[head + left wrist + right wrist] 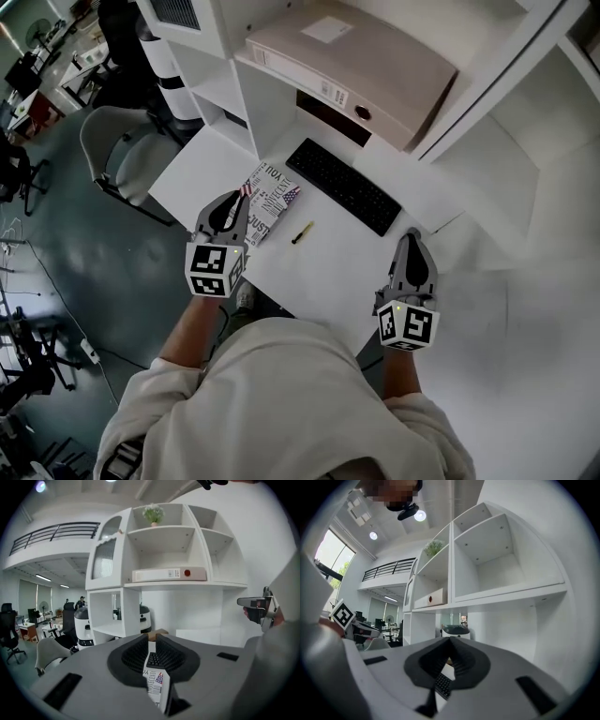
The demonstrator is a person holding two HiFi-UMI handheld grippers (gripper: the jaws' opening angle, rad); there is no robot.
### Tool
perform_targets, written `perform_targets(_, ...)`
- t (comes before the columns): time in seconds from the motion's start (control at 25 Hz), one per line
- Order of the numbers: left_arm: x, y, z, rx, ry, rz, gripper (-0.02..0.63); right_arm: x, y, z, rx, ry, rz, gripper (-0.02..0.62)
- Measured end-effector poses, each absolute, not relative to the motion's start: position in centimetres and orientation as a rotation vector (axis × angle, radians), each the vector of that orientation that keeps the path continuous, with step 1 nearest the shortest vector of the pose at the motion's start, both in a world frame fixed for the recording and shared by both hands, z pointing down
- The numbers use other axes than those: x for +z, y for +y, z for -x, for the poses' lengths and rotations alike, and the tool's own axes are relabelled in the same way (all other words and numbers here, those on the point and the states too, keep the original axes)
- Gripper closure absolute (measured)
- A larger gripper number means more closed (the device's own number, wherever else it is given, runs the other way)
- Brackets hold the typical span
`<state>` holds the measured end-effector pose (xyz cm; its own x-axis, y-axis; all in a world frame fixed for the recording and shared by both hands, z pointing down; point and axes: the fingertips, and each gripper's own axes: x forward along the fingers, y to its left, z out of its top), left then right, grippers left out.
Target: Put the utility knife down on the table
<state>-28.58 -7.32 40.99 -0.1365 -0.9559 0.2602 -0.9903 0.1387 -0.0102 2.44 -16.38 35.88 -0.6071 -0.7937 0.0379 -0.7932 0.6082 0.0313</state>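
The left gripper (240,201), jaws narrowly apart, and right gripper (411,238), jaws together, hung empty, seemingly because the slim yellow-and-black utility knife (301,232) already lay on the white table (323,274).

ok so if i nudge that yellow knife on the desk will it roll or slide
The utility knife is far smaller than the keyboard, so probably light. It lies flat on the smooth white table, so a push would likely slide it; whether it could roll is too small to tell.
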Motion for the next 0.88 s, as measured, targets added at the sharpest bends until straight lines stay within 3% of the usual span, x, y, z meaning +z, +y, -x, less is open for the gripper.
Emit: perform_targets(0.88,32.6,4.1,34.3,-0.017,-2.603,-1.776,0.606,33.2,-13.8,5.0,-0.141,-2.900,-1.152,0.592)
